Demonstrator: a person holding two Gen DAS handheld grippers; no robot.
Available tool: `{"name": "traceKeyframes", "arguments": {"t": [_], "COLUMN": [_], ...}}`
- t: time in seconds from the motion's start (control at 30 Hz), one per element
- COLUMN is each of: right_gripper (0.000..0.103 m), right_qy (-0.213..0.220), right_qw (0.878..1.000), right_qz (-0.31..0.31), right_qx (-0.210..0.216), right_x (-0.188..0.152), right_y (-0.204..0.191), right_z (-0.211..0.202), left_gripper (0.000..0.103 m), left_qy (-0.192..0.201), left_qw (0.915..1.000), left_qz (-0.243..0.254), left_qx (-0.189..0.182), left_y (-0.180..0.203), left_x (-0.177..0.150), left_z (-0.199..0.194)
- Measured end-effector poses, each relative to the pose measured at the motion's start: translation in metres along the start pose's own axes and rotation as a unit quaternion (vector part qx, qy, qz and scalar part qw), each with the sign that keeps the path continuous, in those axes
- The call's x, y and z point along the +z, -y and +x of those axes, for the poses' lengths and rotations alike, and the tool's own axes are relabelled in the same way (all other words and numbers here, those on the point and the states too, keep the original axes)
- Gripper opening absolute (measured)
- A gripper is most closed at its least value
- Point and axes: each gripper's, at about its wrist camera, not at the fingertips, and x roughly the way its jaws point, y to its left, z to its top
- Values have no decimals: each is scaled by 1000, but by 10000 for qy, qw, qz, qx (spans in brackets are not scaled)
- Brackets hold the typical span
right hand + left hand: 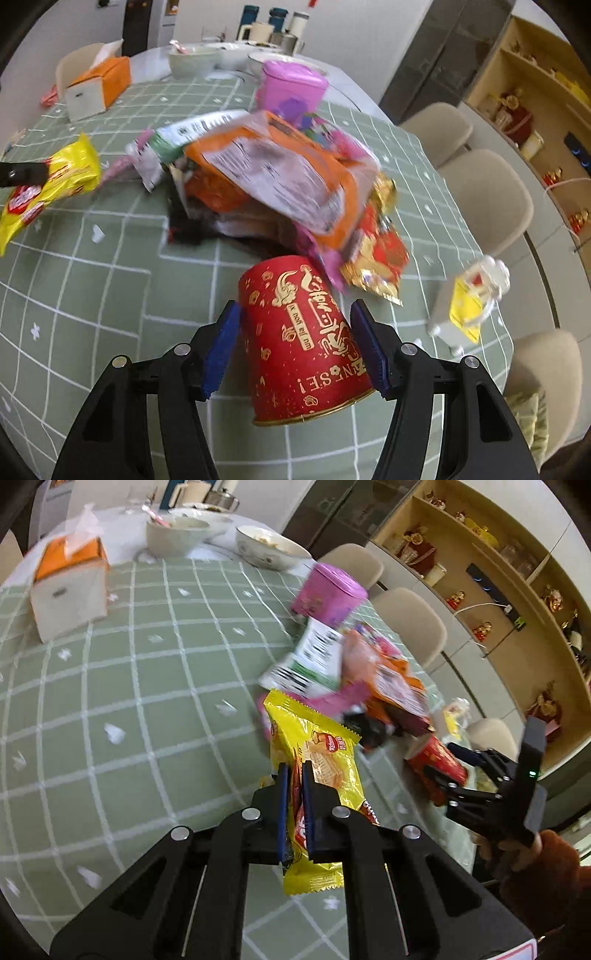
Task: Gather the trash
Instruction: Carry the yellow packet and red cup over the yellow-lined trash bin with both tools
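1. Across the whole lower field of both wrist views lies the round table under a sage-green cloth with a white grid (92, 295), with beige padded chairs (491, 199) standing around its edge from about 1 to 4 o'clock in the right wrist view.
2. At 12 o'clock from the right gripper sits the loose heap of crumpled snack wrappers (280, 177), orange, pink, white and red-gold foil, blurred in the frame; it rests on the cloth near the table's middle.
3. Beyond the heap, at roughly 12 o'clock, stands an upright pink lidded canister (291, 88), touching or just behind the pile; which, I cannot tell.
4. At 10 o'clock in the right wrist view stands an orange-and-white tissue box (98, 86), well apart from the heap, with pale ceramic bowls (192, 61) behind it.
5. The right gripper (295, 350) has its blue-padded fingers spread on either side of a red paper cup with gold lettering (306, 339), which lies tilted with its rim toward the camera; the left pad shows a small gap from the cup wall, so the jaws are not clamped.
6. The left gripper (293, 805) is pinched tight on a yellow biscuit packet (317, 760), held above the cloth at 9 o'clock of the heap.
7. At 3 o'clock of the right gripper lies a small white-and-yellow item (469, 302), too blurred to name.
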Motion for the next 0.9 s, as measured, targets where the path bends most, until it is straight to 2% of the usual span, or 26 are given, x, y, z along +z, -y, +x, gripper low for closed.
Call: {"name": "traceKeyframes", "arguments": {"t": [0.17, 0.27, 0.4, 0.47, 0.57, 0.8, 0.9], "right_gripper": [58, 56, 56, 56, 56, 56, 56], "right_qy": [-190, -176, 272, 452, 708, 1203, 1449], "right_qw": [9997, 9996, 9934, 9902, 9891, 9792, 9732], "right_qz": [-127, 151, 1009, 1196, 1215, 1612, 1773], "right_qx": [-52, 175, 475, 554, 439, 257, 215], "right_x": [-8, -15, -17, -19, -21, -46, -67], "right_y": [1, 12, 40, 49, 63, 119, 154], "right_z": [-3, -11, -41, -57, -78, -116, -137], "left_gripper": [7, 6, 6, 6, 6, 6, 7], "left_qy": [-70, -76, 6, 75, 230, 706, 859], "left_qw": [9999, 9999, 9997, 9996, 9990, 9947, 9922], "left_qz": [126, 123, 226, 268, 373, 723, 890], "left_qx": [-71, -90, -19, 11, 64, 194, 170], "left_y": [19, 27, 40, 52, 73, 153, 196], "left_x": [-7, -10, -13, -14, -12, -6, -5], "left_z": [4, 4, 3, 2, -1, -11, -9]}}
